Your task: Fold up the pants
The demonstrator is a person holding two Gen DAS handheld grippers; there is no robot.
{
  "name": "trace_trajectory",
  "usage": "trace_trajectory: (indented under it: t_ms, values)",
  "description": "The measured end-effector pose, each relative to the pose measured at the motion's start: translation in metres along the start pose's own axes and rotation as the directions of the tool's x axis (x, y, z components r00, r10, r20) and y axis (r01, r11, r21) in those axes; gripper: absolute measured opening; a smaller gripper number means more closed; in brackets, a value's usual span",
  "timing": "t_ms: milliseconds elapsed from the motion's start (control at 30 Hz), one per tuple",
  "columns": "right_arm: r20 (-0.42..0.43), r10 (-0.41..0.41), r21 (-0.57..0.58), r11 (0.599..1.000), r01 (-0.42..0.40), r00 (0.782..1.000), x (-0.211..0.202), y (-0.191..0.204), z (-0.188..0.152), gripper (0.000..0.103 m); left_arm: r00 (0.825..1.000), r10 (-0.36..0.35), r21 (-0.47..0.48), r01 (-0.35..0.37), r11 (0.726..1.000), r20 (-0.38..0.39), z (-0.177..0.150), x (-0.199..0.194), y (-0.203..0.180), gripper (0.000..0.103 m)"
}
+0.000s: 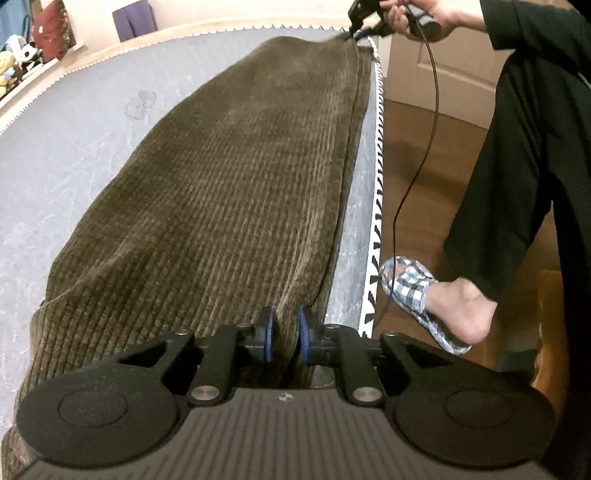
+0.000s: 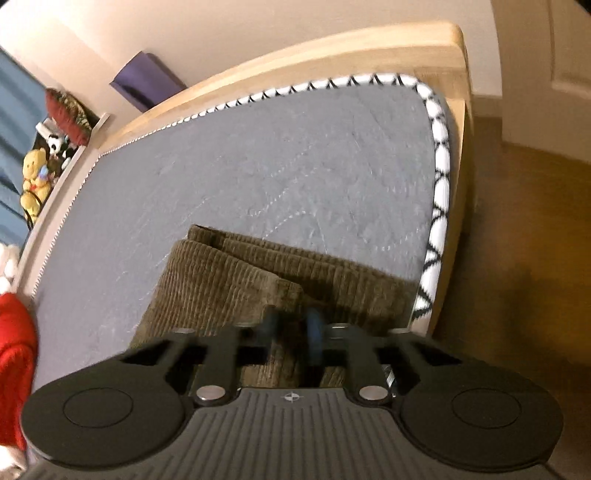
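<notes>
Pants (image 1: 229, 177), brown-olive corduroy, lie lengthwise on the bed along its right edge, legs stacked one on the other, so the lengthwise fold looks done and the crosswise fold is the step in hand, as I judge it. My left gripper (image 1: 283, 334) is nearly closed, its blue pads pinching a ridge of cloth at the near end of the garment. My right gripper (image 2: 293, 325) is at the opposite end; its own view is blurred, but the jaws stand narrow with corduroy between them, and the left view shows it (image 1: 360, 31) pinching the far corner in the person's hand, so I read it as clamped on the cloth too. To do the fold well I would keep both pinches firm, hold the fabric taut between them so the stacked legs do not slide apart, and bring one end over to meet the other square, edges aligned, before letting go. The layered hems (image 2: 221, 247) show slight offset, worth correcting. Risk: the garment sits close to the right edge of the bed and could slip off. Mattress (image 2: 258, 158) is grey and quilted, with black-and-white piping (image 2: 441, 147), in a pale wood frame (image 2: 332, 48). Plush toys (image 2: 35, 173) sit on a shelf past the far edge; wood floor (image 1: 417, 177) lies to the right.
</notes>
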State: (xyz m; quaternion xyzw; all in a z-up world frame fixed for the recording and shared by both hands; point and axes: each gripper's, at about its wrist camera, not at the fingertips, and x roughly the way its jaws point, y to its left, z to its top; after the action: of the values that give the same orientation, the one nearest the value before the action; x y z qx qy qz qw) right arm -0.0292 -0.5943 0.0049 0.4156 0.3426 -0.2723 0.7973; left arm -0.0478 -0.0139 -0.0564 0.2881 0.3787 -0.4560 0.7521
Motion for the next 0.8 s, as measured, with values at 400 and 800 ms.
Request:
trace_trajectory:
  t_ms: [400, 800]
  values:
    - [0.036, -0.208, 0.082, 0.975, 0.204, 0.978, -0.009, -0.032, 0.003, 0.023, 0.999, -0.039, 0.028, 0.038, 0.999, 0.005, -0.006, -0.004, -0.006, 0.020]
    - [0.193, 0.018, -0.188, 0.982, 0.018, 0.981, -0.040, 0.050, -0.008, 0.038, 0.998, 0.045, -0.120, -0.050, 0.992, -0.045, -0.056, -0.021, 0.036, 0.016]
